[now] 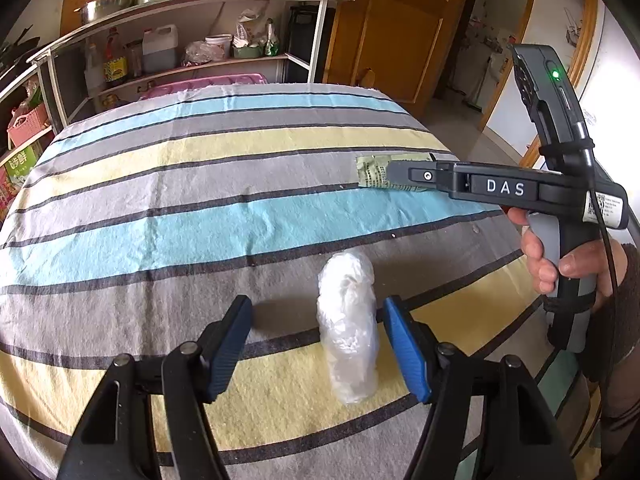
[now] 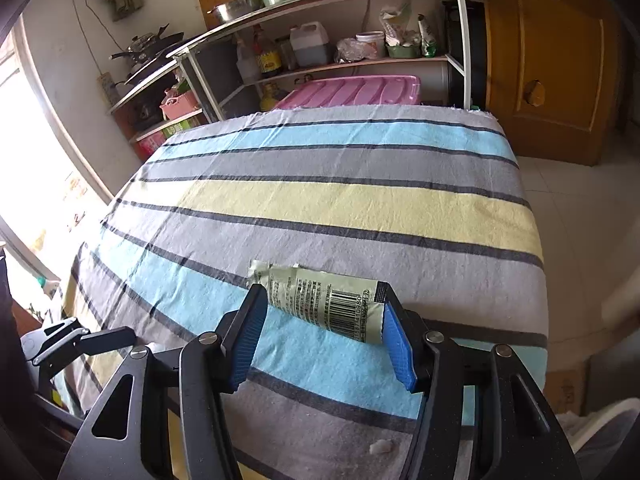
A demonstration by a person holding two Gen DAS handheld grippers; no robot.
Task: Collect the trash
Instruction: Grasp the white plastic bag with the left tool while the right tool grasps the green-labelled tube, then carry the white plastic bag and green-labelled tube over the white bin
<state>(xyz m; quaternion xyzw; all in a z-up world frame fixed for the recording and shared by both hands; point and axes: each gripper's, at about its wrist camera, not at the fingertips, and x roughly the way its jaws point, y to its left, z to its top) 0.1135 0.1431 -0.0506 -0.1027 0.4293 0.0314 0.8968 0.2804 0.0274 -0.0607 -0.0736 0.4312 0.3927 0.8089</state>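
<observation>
Count, both views.

Trash on the table [image 1: 200,184]: 2 pieces.
- 1 crumpled clear plastic bag [image 1: 349,328]
- 1 green printed wrapper [image 2: 324,300], barcode side up

Small whitish scrap [image 2: 382,446] on the cloth: 1; material cannot be told.

Grippers: 2.
- left gripper [image 1: 318,346]
- right gripper [image 2: 322,336]

Striped cloth over the table: 1.

Background: 1 pink plastic lid [image 2: 352,90], 1 shelf rack [image 2: 340,0], 1 wooden door [image 2: 556,60]. Bottles on the shelves too small and crowded to count.

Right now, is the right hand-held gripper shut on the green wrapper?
No, open: the right hand-held gripper straddles the green wrapper, gap beside both pads.
</observation>
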